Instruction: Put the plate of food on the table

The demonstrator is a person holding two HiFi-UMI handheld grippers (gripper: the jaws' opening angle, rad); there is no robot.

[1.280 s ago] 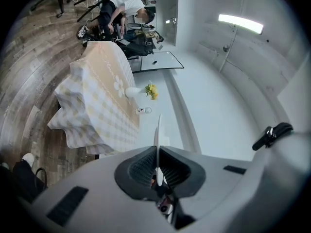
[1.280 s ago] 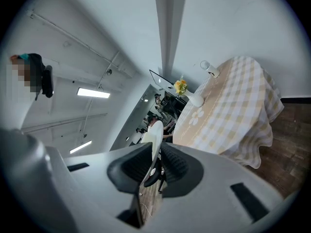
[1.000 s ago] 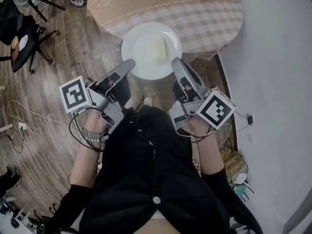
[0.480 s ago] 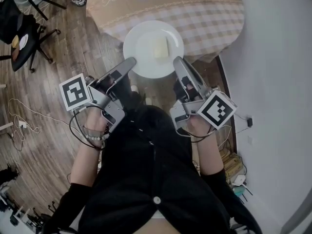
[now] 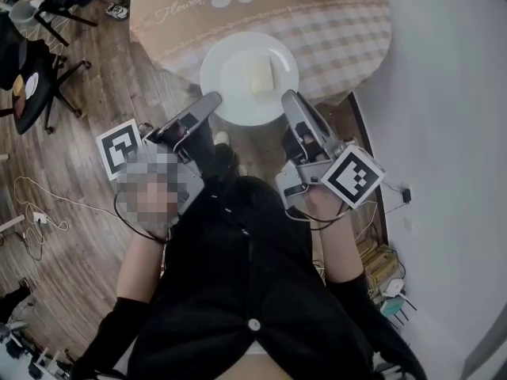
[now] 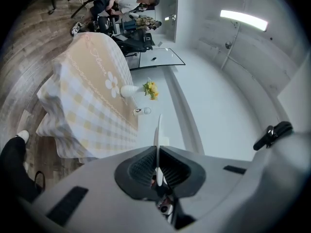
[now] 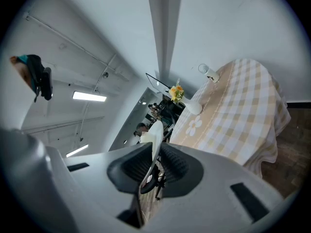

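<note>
A white plate [image 5: 238,74] carrying a pale square piece of food [image 5: 260,75] hangs in the air just in front of a round table [image 5: 333,14] covered by a beige checked cloth with a daisy print. My left gripper [image 5: 214,100] is shut on the plate's left rim and my right gripper [image 5: 287,98] is shut on its right rim. In the left gripper view the plate [image 6: 157,135] shows edge-on between the jaws of the left gripper [image 6: 156,171]. The right gripper view shows the plate [image 7: 154,136] edge-on in the right gripper [image 7: 151,171].
On the table stand a white vase with yellow flowers [image 6: 141,89] and a small white cup [image 6: 142,111]. Black chairs [image 5: 32,62] stand on the wooden floor at the left. A white wall [image 5: 451,133] runs along the right. Cables [image 5: 32,212] lie on the floor.
The plate, held by both grippers, has shifted slightly to the right and toward the table since a second ago. Both grips are unchanged.
</note>
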